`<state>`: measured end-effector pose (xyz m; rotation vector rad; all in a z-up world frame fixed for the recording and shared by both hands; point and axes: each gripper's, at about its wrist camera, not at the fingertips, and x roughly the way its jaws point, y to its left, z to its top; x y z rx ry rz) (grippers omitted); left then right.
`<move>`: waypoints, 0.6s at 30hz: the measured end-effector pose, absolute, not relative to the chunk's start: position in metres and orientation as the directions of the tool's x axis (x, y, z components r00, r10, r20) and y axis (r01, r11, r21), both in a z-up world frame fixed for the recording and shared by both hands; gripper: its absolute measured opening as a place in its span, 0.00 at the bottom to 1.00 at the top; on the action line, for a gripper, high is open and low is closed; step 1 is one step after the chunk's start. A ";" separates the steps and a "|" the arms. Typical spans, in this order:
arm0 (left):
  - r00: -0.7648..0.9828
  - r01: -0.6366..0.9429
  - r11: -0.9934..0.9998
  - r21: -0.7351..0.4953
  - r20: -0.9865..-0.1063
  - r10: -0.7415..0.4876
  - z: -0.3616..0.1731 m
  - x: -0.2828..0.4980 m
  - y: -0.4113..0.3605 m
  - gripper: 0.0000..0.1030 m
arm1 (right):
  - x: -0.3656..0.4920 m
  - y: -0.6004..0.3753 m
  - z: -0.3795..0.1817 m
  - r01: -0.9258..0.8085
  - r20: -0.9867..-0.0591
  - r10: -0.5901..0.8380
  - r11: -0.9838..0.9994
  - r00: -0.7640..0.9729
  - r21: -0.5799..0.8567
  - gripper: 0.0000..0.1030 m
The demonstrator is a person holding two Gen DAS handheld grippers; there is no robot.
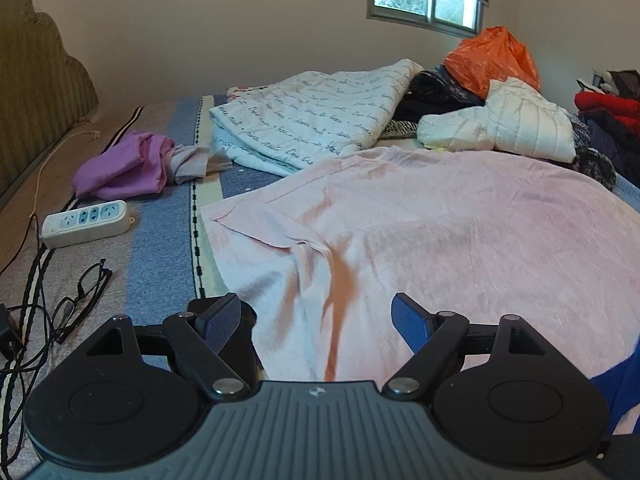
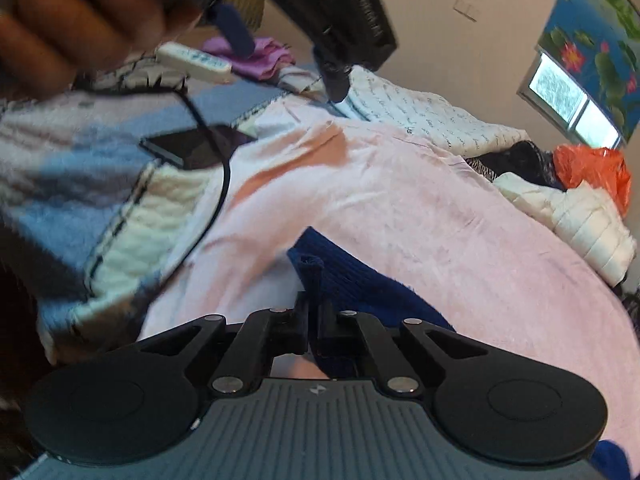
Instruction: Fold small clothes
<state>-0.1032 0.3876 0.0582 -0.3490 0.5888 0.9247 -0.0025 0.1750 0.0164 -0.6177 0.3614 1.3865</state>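
Bedding in blue and grey stripes [image 1: 160,240] carries a wide pink cloth [image 1: 440,232], a white printed quilt [image 1: 312,120] beyond it, a purple garment [image 1: 120,168] and a white power strip [image 1: 86,222] to the left. Over the pink cloth, the left gripper [image 1: 318,320] stands wide open, holding nothing. The right gripper [image 2: 314,314] is pinched tight on a dark blue knit garment [image 2: 344,276] lying on the pink cloth.

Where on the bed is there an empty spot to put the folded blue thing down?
Best bare patch: the smooth pink sheet, between the blue garment and the white jacket. Left strip is crowded: power strip, glasses, cables, purple clothes. The far end is piled with the quilt and orange bag.
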 end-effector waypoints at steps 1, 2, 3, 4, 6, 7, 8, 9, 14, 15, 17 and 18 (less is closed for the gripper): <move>0.458 -0.836 0.547 -0.045 -0.608 0.648 0.060 -0.107 0.392 0.80 | -0.002 0.175 0.026 -0.993 -0.555 0.825 0.057 0.107 -0.107 0.06; 0.454 -0.843 0.536 -0.053 -0.606 0.653 0.061 -0.110 0.396 0.80 | -0.003 0.177 0.034 -0.999 -0.532 0.845 0.038 0.051 -0.034 0.06; 0.449 -0.848 0.527 -0.058 -0.607 0.656 0.061 -0.112 0.399 0.80 | -0.003 0.179 0.038 -1.000 -0.525 0.851 0.022 0.009 0.018 0.06; 0.446 -0.852 0.521 -0.062 -0.609 0.656 0.061 -0.113 0.401 0.80 | -0.003 0.182 0.039 -0.999 -0.530 0.848 0.014 -0.014 0.049 0.09; 0.449 -0.849 0.524 -0.066 -0.614 0.650 0.059 -0.113 0.402 0.80 | -0.002 0.184 0.031 -0.998 -0.555 0.832 0.023 -0.011 0.054 0.26; 0.449 -0.847 0.529 -0.062 -0.618 0.646 0.058 -0.112 0.401 0.80 | -0.001 0.181 0.026 -0.999 -0.568 0.823 0.036 0.011 0.033 0.37; 0.449 -0.843 0.536 -0.055 -0.621 0.643 0.056 -0.109 0.401 0.80 | 0.000 0.177 0.021 -0.999 -0.582 0.812 0.054 0.041 0.005 0.39; 0.447 -0.841 0.540 -0.048 -0.624 0.641 0.055 -0.108 0.400 0.80 | 0.001 0.170 0.019 -0.997 -0.597 0.799 0.071 0.074 -0.029 0.40; 0.451 -0.835 0.549 -0.047 -0.631 0.631 0.052 -0.104 0.398 0.80 | -0.013 0.143 0.009 -0.951 -0.616 0.756 0.028 0.221 -0.307 0.53; 0.452 -0.832 0.552 -0.048 -0.633 0.628 0.052 -0.103 0.397 0.80 | -0.016 0.142 0.006 -0.945 -0.622 0.752 0.004 0.218 -0.327 0.53; 0.458 -0.827 0.560 -0.047 -0.633 0.624 0.053 -0.103 0.397 0.80 | -0.024 0.139 0.000 -0.932 -0.637 0.743 -0.051 0.205 -0.360 0.53; 0.459 -0.828 0.559 -0.047 -0.629 0.627 0.054 -0.104 0.397 0.80 | -0.028 0.138 -0.003 -0.918 -0.632 0.744 -0.064 0.218 -0.392 0.53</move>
